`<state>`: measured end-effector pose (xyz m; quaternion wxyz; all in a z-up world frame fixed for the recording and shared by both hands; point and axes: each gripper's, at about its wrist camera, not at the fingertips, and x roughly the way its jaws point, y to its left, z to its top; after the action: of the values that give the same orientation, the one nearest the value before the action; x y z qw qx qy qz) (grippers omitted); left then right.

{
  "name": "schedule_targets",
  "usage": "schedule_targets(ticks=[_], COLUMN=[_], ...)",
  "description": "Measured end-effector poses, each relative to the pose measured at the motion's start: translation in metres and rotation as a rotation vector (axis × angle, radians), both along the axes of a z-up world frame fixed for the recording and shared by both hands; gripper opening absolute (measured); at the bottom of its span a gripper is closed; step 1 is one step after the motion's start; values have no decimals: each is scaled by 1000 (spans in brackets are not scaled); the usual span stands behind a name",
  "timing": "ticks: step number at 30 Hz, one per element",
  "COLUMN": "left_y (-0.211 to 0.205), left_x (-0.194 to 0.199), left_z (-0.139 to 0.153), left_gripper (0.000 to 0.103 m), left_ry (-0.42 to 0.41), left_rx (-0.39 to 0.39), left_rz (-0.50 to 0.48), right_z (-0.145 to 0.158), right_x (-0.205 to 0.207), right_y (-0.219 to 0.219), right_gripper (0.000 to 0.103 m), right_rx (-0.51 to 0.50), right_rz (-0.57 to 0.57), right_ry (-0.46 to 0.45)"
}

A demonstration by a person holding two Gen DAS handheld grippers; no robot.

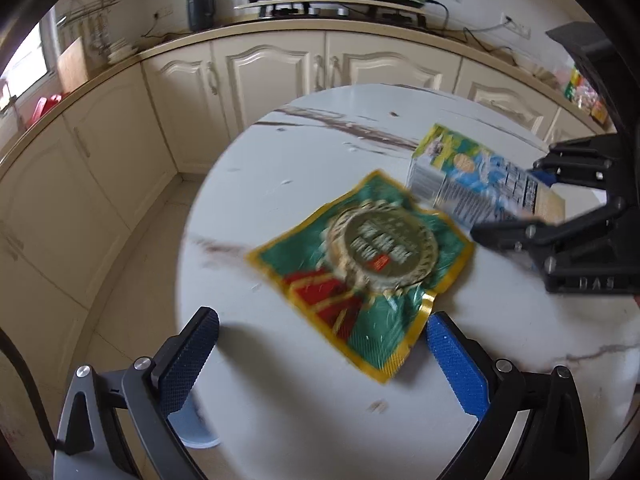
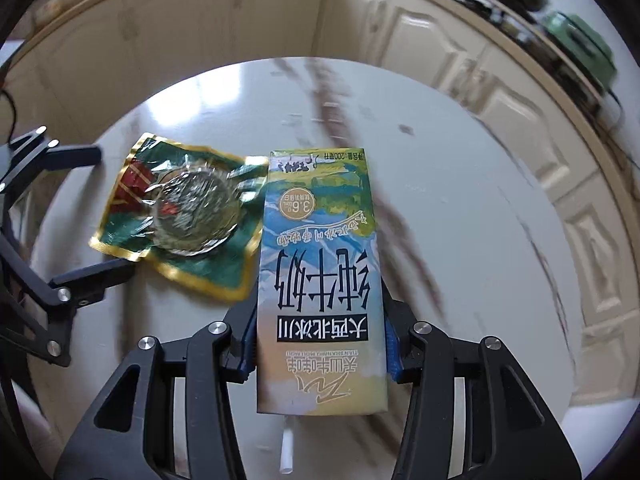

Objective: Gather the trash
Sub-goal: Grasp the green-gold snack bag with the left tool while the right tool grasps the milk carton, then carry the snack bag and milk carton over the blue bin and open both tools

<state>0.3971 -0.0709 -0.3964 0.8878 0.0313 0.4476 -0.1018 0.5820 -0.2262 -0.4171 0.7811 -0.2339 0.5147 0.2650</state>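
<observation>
Marble top: round white table w/ dark veins [image 1: 304,184]; cream cabinets behind, stove w/ pan at far counter.
Carton: blue-green-yellow rectangular milk carton [image 2: 320,280], white straw at its near end.
R gripper: right gripper [image 2: 320,344] clenched on the carton; blue pads press both long side faces, near its lower half.
Carton axis: runs straight out along the R fingers, near to far; far end reaches past the wrapper's right edge. Whether it's lifted clear of the table – can't tell for sure; looks just above or skimming it.
Wrapper: flat green foil snack wrapper w/ gold border and round gold emblem [image 1: 368,256], lying on the table, crinkled, not held.
L gripper: left gripper [image 1: 320,364] released, jaws wide, nothing between the pads.
Key relation: wrapper lies just ahead of the L fingers and a bit right; its near corner sits right by the L gripper's right-hand blue pad [image 1: 456,364]. Long axis slants from near right to far left across the jaw line.
Nearer hand: L, clearly; R is busy w/ the carton.
Next, prob.: L needs to come fwd and down onto a wrapper edge; thin flat foil, so pinching a raised crinkle or corner looks easiest.
Risk: carton's far end touches or overlaps the wrapper's right edge – may drag it.
</observation>
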Motion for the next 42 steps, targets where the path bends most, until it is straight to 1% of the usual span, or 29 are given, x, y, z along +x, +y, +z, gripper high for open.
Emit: schedule_targets(ticks=[2, 4, 8, 9, 11, 15, 16, 17, 18, 20, 21, 22, 24, 25, 26, 28, 32, 34, 37, 39, 40, 41, 42], left_y=[19, 38, 69, 76, 90, 117, 123, 130, 138, 148, 150, 153, 153, 154, 158, 154, 144, 130, 123, 119, 121, 119, 118], left_x=[-11, -21, -40, -44, -49, -54, -55, -54, -52, -52, -51, -49, -52, -51, -55, -59, -69, -67, -69, -63, -60, -55, -51], left_z=[3, 4, -2, -4, -4, -4, -6, -7, -8, -8, -7, -5, 1, 2, 7, 15, 28, 33, 34, 32, 30, 29, 28], left_gripper=[102, 102, 102, 102, 102, 102, 100, 96, 89, 64, 60, 56, 50, 37, 24, 17, 13, 12, 13, 13, 9, 12, 11], left_ry=[0, -4, 1, 7, 14, 27, 39, 51, 63, 90, 97, 94, 75, 64, 47, 37, 12, 6, 12, 22, 29, 38, 46], left_rx=[-51, -77, -75, -88, -138, -206, -246, -289, -320, -420, -445, -450, -416, -407, -415, -428, -403, -400, -415, -388, -380, -383, -381], left_rz=[16, 34, 53, 60, 65, 75, 79, 83, 80, 46, 40, 38, 29, 25, 34, 32, -3, -13, -34, -12, -6, 4, 18], right_z=[2, 4, 2, 1, 0, -1, -2, -2, -3, -5, -5, -5, -5, -5, -4, -4, -3, -2, -1, -1, -1, -1, -1], right_x=[-8, -18, -32, -34, -41, -44, -44, -43, -44, -38, -40, -41, -42, -43, -45, -48, -57, -63, -71, -76, -77, -78, -80], right_y=[17, 37, 65, 70, 86, 102, 105, 108, 110, 112, 113, 114, 114, 114, 115, 116, 114, 114, 113, 110, 108, 106, 105], right_gripper=[46, 46, 46, 46, 46, 46, 46, 46, 46, 46, 46, 46, 46, 46, 46, 46, 46, 46, 46, 46, 46, 46, 46], right_rx=[-1, 3, 8, 11, 8, 17, 19, 20, 22, 28, 31, 35, 29, 28, 25, 23, 42, 54, 71, 88, 94, 108, 109], right_rz=[50, 104, 140, 146, 162, 185, 186, 185, 183, 184, 187, 189, 188, 184, 180, 170, 139, 125, 94, 66, 50, 34, 23], right_ry=[7, 11, 11, 13, 11, 15, 15, 15, 14, 17, 19, 24, 16, 16, 11, 3, -4, -6, -13, -15, -12, -4, -10])
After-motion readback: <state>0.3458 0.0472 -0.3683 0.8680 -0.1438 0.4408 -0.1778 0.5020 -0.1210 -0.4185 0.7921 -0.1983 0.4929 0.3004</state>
